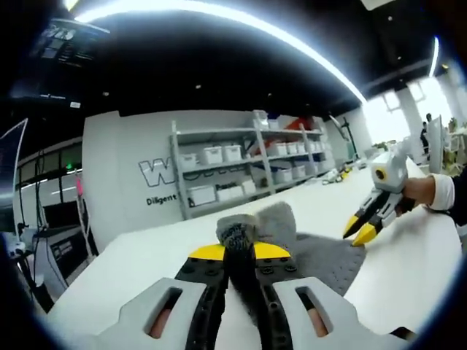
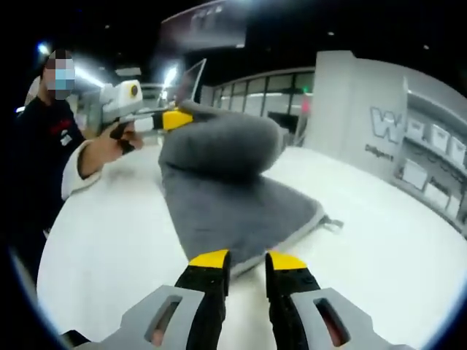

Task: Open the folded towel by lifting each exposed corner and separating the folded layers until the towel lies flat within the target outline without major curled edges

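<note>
A grey towel (image 2: 226, 197) lies on the white table (image 2: 109, 233), partly folded, with one end lifted into a hump. My left gripper (image 1: 233, 251) is shut on a bunched fold of the towel (image 1: 321, 255), which sticks up between its yellow tips. From the right gripper view, that left gripper (image 2: 175, 119) holds the raised end at the far left, in a person's hand. My right gripper (image 2: 248, 260) stands open just short of the towel's near hemmed edge, nothing between its fingers. In the left gripper view the right gripper (image 1: 359, 230) hovers beside the towel's right side.
A person (image 2: 44, 138) in dark clothes with a white cuff stands at the table's left side. Metal shelving (image 1: 241, 164) with white bins lines the far wall, beyond the table's far edge. Bare table (image 1: 146, 255) surrounds the towel.
</note>
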Demonstrator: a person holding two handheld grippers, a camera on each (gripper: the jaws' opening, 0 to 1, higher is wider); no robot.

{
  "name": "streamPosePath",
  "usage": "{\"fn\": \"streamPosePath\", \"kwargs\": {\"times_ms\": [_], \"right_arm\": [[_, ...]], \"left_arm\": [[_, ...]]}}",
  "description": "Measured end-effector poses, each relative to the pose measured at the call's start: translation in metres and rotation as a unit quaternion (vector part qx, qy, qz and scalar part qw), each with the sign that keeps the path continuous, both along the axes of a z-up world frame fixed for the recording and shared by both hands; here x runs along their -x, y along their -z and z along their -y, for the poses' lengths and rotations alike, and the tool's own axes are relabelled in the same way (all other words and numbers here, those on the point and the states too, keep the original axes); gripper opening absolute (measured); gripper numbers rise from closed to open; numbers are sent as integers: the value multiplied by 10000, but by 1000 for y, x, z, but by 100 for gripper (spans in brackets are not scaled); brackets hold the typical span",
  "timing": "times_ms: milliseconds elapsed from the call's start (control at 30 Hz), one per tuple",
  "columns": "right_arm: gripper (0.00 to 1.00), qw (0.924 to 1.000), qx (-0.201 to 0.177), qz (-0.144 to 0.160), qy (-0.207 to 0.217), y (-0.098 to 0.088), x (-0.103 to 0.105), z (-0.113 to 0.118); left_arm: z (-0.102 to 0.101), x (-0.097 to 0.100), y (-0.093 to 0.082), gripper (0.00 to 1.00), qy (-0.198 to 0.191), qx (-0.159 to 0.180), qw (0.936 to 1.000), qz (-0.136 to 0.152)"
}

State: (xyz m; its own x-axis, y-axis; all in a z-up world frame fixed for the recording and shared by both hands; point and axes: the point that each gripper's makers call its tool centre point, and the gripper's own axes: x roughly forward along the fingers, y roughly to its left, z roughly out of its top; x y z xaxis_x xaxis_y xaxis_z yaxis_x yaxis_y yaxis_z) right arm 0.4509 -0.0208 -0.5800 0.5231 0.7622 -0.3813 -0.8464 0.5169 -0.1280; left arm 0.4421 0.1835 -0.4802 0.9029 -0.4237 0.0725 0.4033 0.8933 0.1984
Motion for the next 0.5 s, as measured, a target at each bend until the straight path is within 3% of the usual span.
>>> {"fn": "streamPosePath", "kwargs": {"times_ms": [500], "right_arm": [[18, 9999, -104, -99, 14, 0, 3, -2]], "left_arm": [[-44, 1, 12, 10, -325, 51, 9993, -164]]}}
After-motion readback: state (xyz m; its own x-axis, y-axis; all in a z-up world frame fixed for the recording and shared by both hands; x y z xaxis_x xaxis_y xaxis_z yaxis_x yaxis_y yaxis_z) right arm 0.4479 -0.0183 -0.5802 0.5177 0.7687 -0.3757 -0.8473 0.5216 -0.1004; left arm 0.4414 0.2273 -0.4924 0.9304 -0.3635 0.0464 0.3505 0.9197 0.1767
